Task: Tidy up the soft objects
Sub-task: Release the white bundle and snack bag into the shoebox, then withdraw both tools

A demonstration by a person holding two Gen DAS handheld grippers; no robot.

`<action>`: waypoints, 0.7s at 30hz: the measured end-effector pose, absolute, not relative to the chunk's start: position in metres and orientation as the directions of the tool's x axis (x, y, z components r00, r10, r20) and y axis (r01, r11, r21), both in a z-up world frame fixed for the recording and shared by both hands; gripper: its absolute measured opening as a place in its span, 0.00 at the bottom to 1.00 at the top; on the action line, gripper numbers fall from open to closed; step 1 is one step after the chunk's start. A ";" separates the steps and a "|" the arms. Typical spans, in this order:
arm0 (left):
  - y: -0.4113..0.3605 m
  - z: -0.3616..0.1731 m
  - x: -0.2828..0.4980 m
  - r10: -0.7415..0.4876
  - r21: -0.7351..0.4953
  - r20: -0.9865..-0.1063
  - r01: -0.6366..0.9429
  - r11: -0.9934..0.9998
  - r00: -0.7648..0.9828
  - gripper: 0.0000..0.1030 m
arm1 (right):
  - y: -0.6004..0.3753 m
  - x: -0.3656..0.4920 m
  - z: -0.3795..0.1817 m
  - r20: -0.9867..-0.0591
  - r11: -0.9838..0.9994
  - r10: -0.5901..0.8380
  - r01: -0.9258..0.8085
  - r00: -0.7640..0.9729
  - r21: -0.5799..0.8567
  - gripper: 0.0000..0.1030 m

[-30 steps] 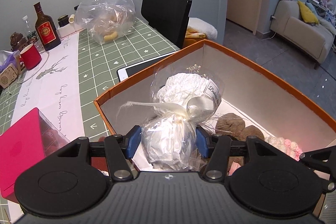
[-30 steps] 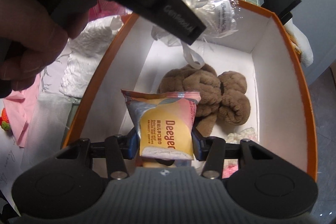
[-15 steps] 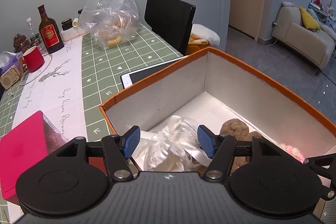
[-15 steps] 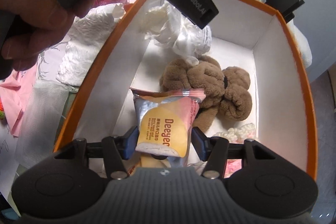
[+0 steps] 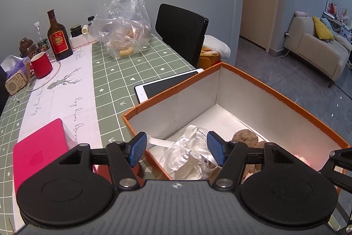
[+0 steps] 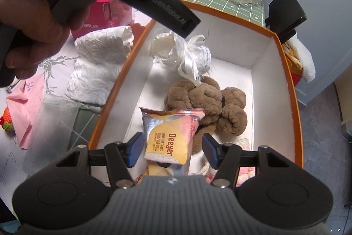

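An orange box [image 5: 275,94] with white walls stands at the table's corner. In it lie a cellophane-wrapped white bundle with a ribbon [image 6: 187,54], a brown plush toy [image 6: 211,100], a "Deeyer" snack packet [image 6: 171,136] and a pink-white knitted piece [image 6: 244,171]. My left gripper [image 5: 177,148] hangs open above the bundle [image 5: 187,153], clear of it. The jaws of my right gripper [image 6: 171,151] are opening. The packet lies between them on the box contents, and neither pad presses on it. A hand [image 6: 33,21] holds the left gripper above the box rim [image 6: 286,72].
Left of the box lie crumpled white paper [image 6: 99,63], a pink sheet [image 6: 24,102] and a pink case [image 5: 39,153]. A tablet [image 5: 167,85] sits behind the box. Farther back are a plastic bag of bread [image 5: 125,36], a bottle [image 5: 58,36], a red mug [image 5: 41,64] and a black chair [image 5: 182,34].
The left gripper let go of the wrapped bundle, which dropped into the box, then rose. The right gripper's jaws spread off the snack packet and lifted a little.
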State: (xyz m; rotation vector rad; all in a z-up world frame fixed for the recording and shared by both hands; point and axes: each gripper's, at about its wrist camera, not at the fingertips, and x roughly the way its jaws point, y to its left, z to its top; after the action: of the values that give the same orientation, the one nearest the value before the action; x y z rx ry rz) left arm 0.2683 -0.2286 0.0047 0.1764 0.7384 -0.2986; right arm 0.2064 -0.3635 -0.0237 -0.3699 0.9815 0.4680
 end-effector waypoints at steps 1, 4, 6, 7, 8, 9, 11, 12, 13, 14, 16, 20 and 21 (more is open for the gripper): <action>-0.227 0.007 0.266 -0.206 0.051 -0.682 0.327 0.944 0.702 0.72 | -0.362 0.204 -0.021 -0.856 0.839 0.207 -0.535 0.474 -0.094 0.57; -0.221 0.012 0.263 -0.202 0.056 -0.677 0.324 0.945 0.708 0.72 | -0.357 0.200 -0.015 -0.853 0.835 0.202 -0.539 0.482 -0.107 0.57; -0.216 0.017 0.259 -0.201 0.058 -0.672 0.321 0.945 0.713 0.72 | -0.353 0.198 -0.010 -0.849 0.833 0.200 -0.541 0.489 -0.116 0.57; -0.213 0.019 0.258 -0.200 0.058 -0.670 0.320 0.946 0.714 0.72 | -0.351 0.196 -0.007 -0.847 0.832 0.201 -0.542 0.493 -0.119 0.57; -0.210 0.021 0.256 -0.200 0.059 -0.668 0.319 0.946 0.716 0.72 | -0.349 0.194 -0.004 -0.844 0.831 0.202 -0.544 0.497 -0.121 0.57; -0.207 0.023 0.254 -0.199 0.062 -0.666 0.319 0.946 0.719 0.72 | -0.347 0.192 -0.001 -0.842 0.829 0.202 -0.545 0.500 -0.125 0.57; -0.200 0.028 0.250 -0.201 0.063 -0.666 0.322 0.945 0.719 0.72 | -0.342 0.189 0.003 -0.841 0.825 0.197 -0.548 0.504 -0.135 0.57; -0.196 0.031 0.247 -0.202 0.063 -0.664 0.323 0.944 0.720 0.72 | -0.339 0.187 0.005 -0.841 0.822 0.195 -0.551 0.506 -0.141 0.57; -0.191 0.034 0.244 -0.201 0.065 -0.660 0.321 0.945 0.724 0.72 | -0.335 0.185 0.007 -0.841 0.819 0.191 -0.555 0.507 -0.148 0.56; -0.186 0.037 0.242 -0.200 0.067 -0.656 0.319 0.945 0.728 0.72 | -0.332 0.184 0.008 -0.839 0.816 0.179 -0.554 0.514 -0.165 0.56; -0.175 0.042 0.238 -0.197 0.068 -0.649 0.314 0.947 0.735 0.72 | -0.324 0.181 0.011 -0.835 0.808 0.149 -0.552 0.530 -0.205 0.56; -0.148 0.050 0.228 -0.182 0.073 -0.636 0.294 0.953 0.750 0.72 | -0.313 0.178 0.019 -0.824 0.804 0.118 -0.541 0.554 -0.248 0.56; -0.141 0.052 0.227 -0.176 0.074 -0.634 0.286 0.955 0.753 0.72 | -0.310 0.177 0.022 -0.822 0.803 0.124 -0.543 0.555 -0.245 0.57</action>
State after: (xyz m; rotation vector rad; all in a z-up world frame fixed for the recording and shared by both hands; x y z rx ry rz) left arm 0.2269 -0.1412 0.0515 0.1706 0.6732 -0.2538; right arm 0.1774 -0.3102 0.0219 -0.5147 0.9036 0.4152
